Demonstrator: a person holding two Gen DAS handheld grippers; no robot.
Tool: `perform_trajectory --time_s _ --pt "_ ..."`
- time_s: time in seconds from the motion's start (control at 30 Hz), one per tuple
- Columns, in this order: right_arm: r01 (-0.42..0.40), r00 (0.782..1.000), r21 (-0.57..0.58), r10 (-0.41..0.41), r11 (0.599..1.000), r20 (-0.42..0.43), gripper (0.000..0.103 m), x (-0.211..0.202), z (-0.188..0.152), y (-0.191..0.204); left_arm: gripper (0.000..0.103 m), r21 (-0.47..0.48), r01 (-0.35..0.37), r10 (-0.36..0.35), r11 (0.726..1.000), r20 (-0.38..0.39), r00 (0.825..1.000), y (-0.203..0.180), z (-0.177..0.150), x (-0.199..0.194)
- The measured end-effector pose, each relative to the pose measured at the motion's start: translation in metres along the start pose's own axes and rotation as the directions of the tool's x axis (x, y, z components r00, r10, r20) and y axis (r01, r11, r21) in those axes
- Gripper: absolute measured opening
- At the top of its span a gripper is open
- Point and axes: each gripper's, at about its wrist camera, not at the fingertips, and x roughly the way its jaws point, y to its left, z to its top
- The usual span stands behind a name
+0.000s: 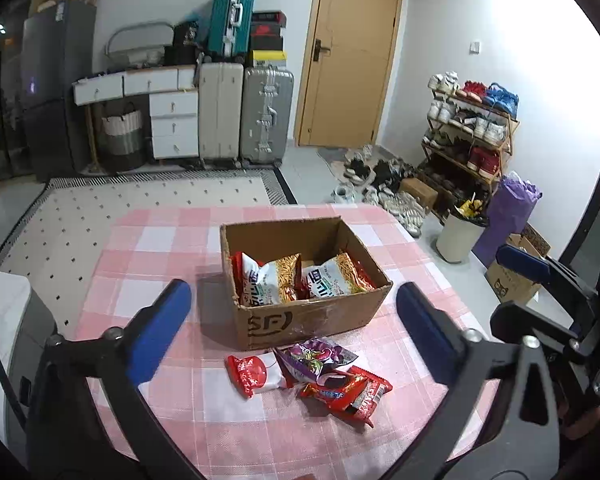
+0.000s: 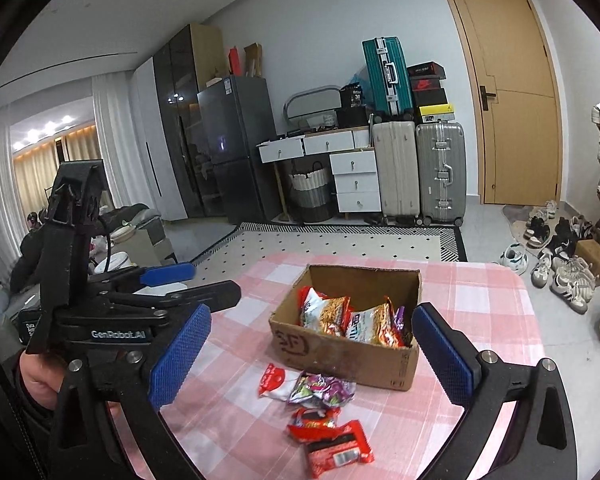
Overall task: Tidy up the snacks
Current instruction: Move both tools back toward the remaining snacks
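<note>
An open cardboard box (image 1: 300,320) (image 2: 340,356) stands on the pink checked tablecloth (image 1: 140,248). Inside it lie two noodle snack bags (image 1: 268,280) (image 1: 332,276); the right wrist view also shows a purple pack (image 2: 398,320) against the box's right wall. In front of the box lie a red-and-white packet (image 1: 252,372) (image 2: 274,380), a purple packet (image 1: 316,360) (image 2: 324,390) and red packets (image 1: 348,394) (image 2: 338,450). My left gripper (image 1: 293,286) hangs open above the table, short of the box, with nothing between its pads. My right gripper (image 2: 311,311) is open and empty too, to its right.
A white bin (image 1: 460,236), a purple bag (image 1: 508,208) and a carton (image 1: 512,276) stand on the floor right of the table. Beyond it are a shoe rack (image 1: 472,132), loose shoes, suitcases (image 1: 266,116), white drawers (image 1: 174,124) and a fridge (image 2: 236,152). A hand (image 2: 40,376) holds the left gripper.
</note>
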Motion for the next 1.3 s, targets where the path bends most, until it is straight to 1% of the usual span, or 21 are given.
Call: perform_trajectory --time_s 0.1,0.23,0.33,0.4,0.57,0.63,0.87,1.03,1.17,1.3 --pt "0.003 1.0 0.005 -0.003 1.0 0.008 0.102 -0.012 -0.008 0.004 0.102 0.017 -0.009 0.008 1.0 0.025 1.0 -0.007 -0.009 -0.021" --pt "0.011 1.0 0.037 -0.012 0.999 0.005 0.102 -0.023 -0.02 0.003 0.102 0.005 -0.018 0.018 1.0 0.038 0.999 -0.008 -0.02 -0.04" --pt "0.048 0.999 0.03 -0.048 0.998 0.002 0.102 -0.03 -0.03 0.004 0.102 -0.008 -0.026 0.026 1.0 0.047 0.999 -0.006 -0.034 -0.051" --pt "0.068 0.998 0.011 -0.068 0.998 0.003 0.102 -0.034 -0.037 0.007 0.102 -0.017 -0.029 0.03 0.999 0.049 0.998 -0.002 -0.042 -0.055" --pt "0.069 0.997 0.027 -0.069 0.997 -0.019 0.102 -0.038 -0.057 0.009 0.102 -0.037 -0.036 0.038 0.999 0.05 0.998 0.003 -0.068 -0.065" --pt "0.071 0.997 0.039 -0.07 0.997 -0.028 0.102 -0.039 -0.066 0.007 0.102 -0.041 -0.057 0.059 0.998 0.051 0.997 0.005 -0.076 -0.063" --pt "0.083 0.994 0.062 -0.078 0.995 -0.076 0.102 -0.036 -0.096 0.001 0.102 -0.068 -0.061 0.063 0.996 0.021 0.998 0.011 -0.106 -0.049" --pt "0.08 0.991 0.083 -0.07 0.993 -0.118 0.102 -0.024 -0.115 -0.006 0.102 -0.108 -0.049 0.047 0.993 -0.017 0.999 0.02 -0.128 -0.032" --pt "0.075 0.988 0.092 -0.061 0.993 -0.142 0.102 -0.013 -0.129 -0.009 0.102 -0.11 -0.046 0.041 0.993 -0.05 0.998 0.023 -0.141 -0.017" --pt "0.098 0.984 0.077 -0.085 0.992 -0.154 0.102 -0.001 -0.141 -0.012 0.102 -0.109 -0.042 0.034 0.993 -0.072 0.997 0.025 -0.154 0.0"
